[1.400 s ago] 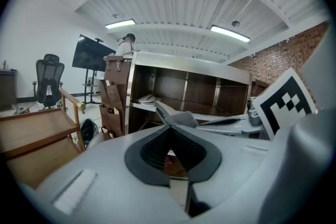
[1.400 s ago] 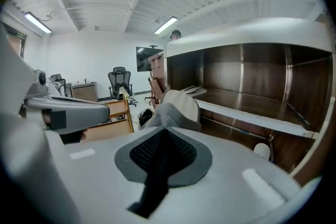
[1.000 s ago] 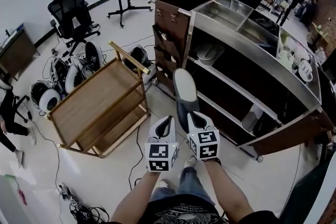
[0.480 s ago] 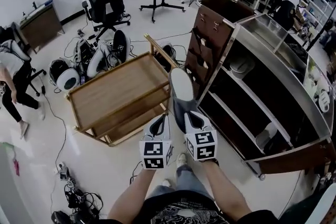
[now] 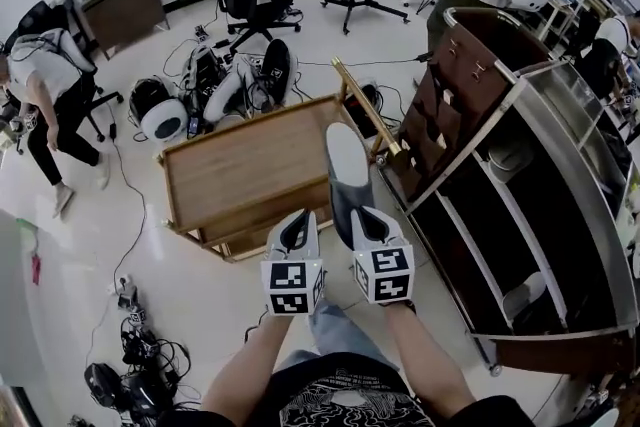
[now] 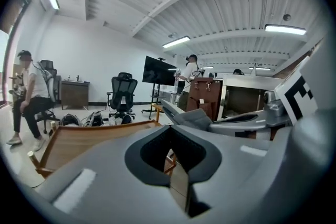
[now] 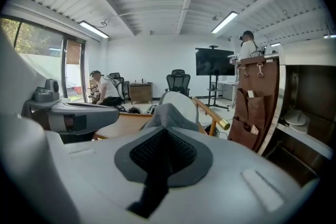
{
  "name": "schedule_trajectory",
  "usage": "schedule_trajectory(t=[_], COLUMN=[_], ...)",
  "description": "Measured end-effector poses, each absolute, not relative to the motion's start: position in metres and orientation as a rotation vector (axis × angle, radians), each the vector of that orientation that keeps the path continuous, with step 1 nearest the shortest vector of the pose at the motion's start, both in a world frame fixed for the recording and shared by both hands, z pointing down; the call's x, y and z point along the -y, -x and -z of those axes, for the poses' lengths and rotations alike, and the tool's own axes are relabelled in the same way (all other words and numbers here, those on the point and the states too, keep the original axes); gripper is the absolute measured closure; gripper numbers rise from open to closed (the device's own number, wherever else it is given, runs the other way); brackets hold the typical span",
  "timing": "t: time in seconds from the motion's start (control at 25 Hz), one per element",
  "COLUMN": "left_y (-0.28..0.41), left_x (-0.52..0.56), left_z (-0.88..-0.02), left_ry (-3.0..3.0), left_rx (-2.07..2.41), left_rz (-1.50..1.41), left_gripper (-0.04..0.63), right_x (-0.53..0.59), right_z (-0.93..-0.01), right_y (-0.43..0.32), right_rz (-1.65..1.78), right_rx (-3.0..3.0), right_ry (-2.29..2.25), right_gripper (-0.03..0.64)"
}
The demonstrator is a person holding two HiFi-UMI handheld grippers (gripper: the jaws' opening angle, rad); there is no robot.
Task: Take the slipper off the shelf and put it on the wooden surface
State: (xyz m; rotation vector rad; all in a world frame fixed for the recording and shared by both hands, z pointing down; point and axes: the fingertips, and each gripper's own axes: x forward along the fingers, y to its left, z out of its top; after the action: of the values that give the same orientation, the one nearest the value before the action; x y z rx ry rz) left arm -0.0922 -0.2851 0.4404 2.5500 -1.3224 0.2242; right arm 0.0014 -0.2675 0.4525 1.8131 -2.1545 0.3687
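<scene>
**A:** Head view first. Where is the slipper?

**B:** The slipper (image 5: 345, 165) is already off the shelf (image 5: 520, 175), which fills the right of the frame. It points up-frame from the right gripper (image 5: 366, 218), whose jaws are clamped on its near end. Its far end reaches the right edge of the wooden surface (image 5: 250, 165) at centre. I judge it to be in the air, not resting there.

**A:** And the other claw?

**B:** The left gripper (image 5: 297, 227) sits just beside the right one at lower centre. Its jaws are drawn together on nothing.

**A:** Does the left gripper view agree?

**B:** Yes. The jaws are pinched close at bottom centre with no object between them. The slipper (image 6: 194, 117) shows at mid-right and the wooden surface (image 6: 89, 136) spreads across the lower left.

**A:** What about the right gripper view?

**B:** The jaws are closed on the grey slipper (image 7: 170, 107) at centre. The wood is behind it to the left and the shelf is at the right edge.

**A:** So how far along is it?

**B:** The pick is done. I'd say what is left is carrying it over the wood, lowering it and letting go.
</scene>
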Motion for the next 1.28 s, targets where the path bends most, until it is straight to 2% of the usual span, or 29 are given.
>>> schedule_trajectory(t=[0.76,1.28], left_y=[0.162,0.185], left_x=[0.426,0.478], left_z=[-0.471,-0.5], left_ry=[-2.342,-2.234], left_rx=[1.555,1.603], left_rz=[-0.279,-0.325], left_gripper=[0.591,0.591], right_x=[0.434,0.509], right_z=[-0.51,-0.575], right_y=[0.098,0.11], right_rz=[-0.467,-0.5], right_rx=[2.315,2.238], right_ry=[-1.501,-1.4], right_gripper=[0.604,0.603])
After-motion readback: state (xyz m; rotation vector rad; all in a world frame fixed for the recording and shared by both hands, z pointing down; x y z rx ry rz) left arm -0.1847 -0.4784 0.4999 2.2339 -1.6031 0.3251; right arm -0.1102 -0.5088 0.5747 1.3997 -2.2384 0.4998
